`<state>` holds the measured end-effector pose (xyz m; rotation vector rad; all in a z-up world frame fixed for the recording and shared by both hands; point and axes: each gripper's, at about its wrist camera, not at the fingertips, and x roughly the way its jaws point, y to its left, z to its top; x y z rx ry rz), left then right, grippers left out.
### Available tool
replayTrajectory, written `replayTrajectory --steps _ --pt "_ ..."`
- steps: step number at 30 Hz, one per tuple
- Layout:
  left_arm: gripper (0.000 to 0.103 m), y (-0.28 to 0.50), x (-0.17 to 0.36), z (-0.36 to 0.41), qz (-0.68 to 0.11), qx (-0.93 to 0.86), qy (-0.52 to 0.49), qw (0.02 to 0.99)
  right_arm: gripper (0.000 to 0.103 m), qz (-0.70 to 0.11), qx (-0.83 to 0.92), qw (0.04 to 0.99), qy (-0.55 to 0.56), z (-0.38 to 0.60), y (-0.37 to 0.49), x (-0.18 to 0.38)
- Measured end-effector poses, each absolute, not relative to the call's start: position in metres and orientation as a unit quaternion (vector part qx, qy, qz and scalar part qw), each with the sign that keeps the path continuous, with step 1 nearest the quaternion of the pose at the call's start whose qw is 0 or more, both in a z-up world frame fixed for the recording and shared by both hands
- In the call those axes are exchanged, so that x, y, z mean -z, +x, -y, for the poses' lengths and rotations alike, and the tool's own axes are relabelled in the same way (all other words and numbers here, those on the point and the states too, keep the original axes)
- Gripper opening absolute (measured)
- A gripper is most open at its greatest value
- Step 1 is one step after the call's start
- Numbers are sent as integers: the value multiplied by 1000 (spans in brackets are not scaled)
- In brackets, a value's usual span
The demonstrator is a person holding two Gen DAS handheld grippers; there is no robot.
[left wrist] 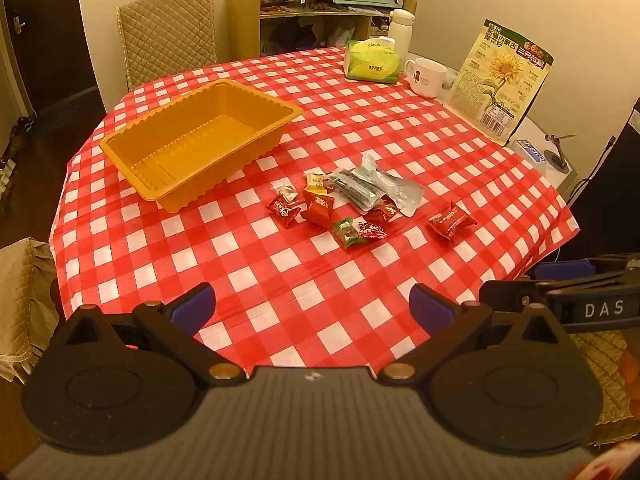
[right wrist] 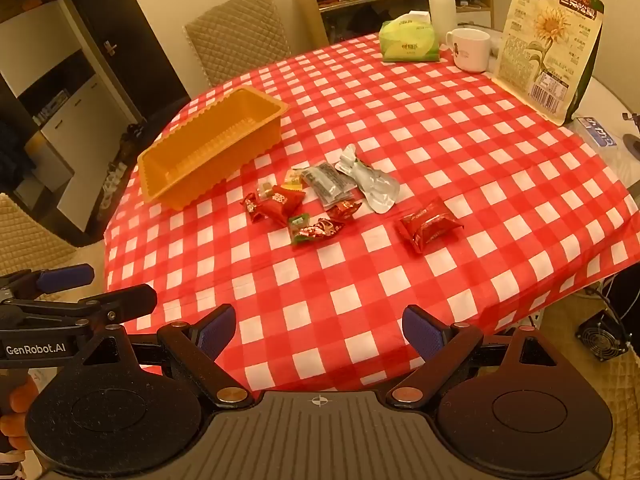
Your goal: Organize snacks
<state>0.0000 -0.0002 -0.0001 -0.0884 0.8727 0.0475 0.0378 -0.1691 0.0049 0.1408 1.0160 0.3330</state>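
The orange tray [left wrist: 200,140] stands empty on the bench [left wrist: 280,288], open side up, presumably as the receptacle for the snacks. Right of the tray, near its front corner, the small wrapped snacks [left wrist: 320,208] lie in a loose cluster: mostly red wrappers, one green, one yellow, beside two flat silver and clear pouches [left wrist: 376,188]. One red packet [left wrist: 452,222] lies apart, further right of the tray. The print on the wrappers is too small to read. The left gripper [left wrist: 312,308] and right gripper [right wrist: 318,326] hover at the bench edge, well short of the tray, jaws spread wide, each holding nothing.
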Motion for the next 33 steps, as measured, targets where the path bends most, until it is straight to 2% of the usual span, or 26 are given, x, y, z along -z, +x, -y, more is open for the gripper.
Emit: replayTrajectory --steps 33 --pt "103 0 0 0 -425 -22 -44 904 90 -485 -157 858 63 167 40 -4"
